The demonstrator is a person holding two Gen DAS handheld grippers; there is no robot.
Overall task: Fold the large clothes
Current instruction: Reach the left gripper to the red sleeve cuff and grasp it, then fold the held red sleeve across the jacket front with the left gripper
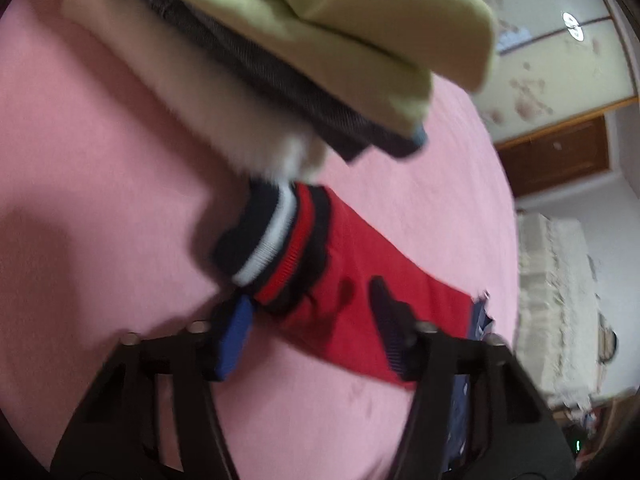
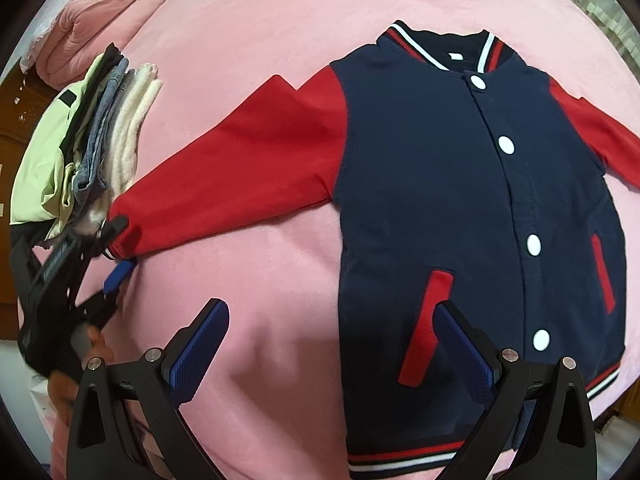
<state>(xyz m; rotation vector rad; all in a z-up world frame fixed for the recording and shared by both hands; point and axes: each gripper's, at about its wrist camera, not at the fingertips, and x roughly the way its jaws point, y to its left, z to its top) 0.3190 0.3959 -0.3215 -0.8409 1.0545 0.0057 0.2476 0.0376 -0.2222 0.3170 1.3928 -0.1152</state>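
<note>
A navy jacket (image 2: pixel 440 184) with red sleeves and white snaps lies flat, front up, on the pink bed (image 2: pixel 260 20). Its left-hand sleeve (image 2: pixel 240 168) stretches out towards a stack of clothes. My left gripper (image 2: pixel 118 246) straddles that sleeve's striped cuff (image 1: pixel 272 248), one finger on each side. In the left wrist view the red sleeve (image 1: pixel 360 280) lies flat and unbunched between the jaws of the left gripper (image 1: pixel 316 332). My right gripper (image 2: pixel 334 352) hangs open over the jacket's lower left edge, nothing between its blue pads (image 2: pixel 200 352).
A stack of folded clothes (image 2: pixel 100 132) lies beside the cuff, a pale green garment (image 1: pixel 320 40) on top. A folded pink blanket (image 2: pixel 104 28) sits at the far corner. A hand (image 2: pixel 96 344) holds the left gripper. A wooden door (image 1: pixel 556 156) stands beyond the bed.
</note>
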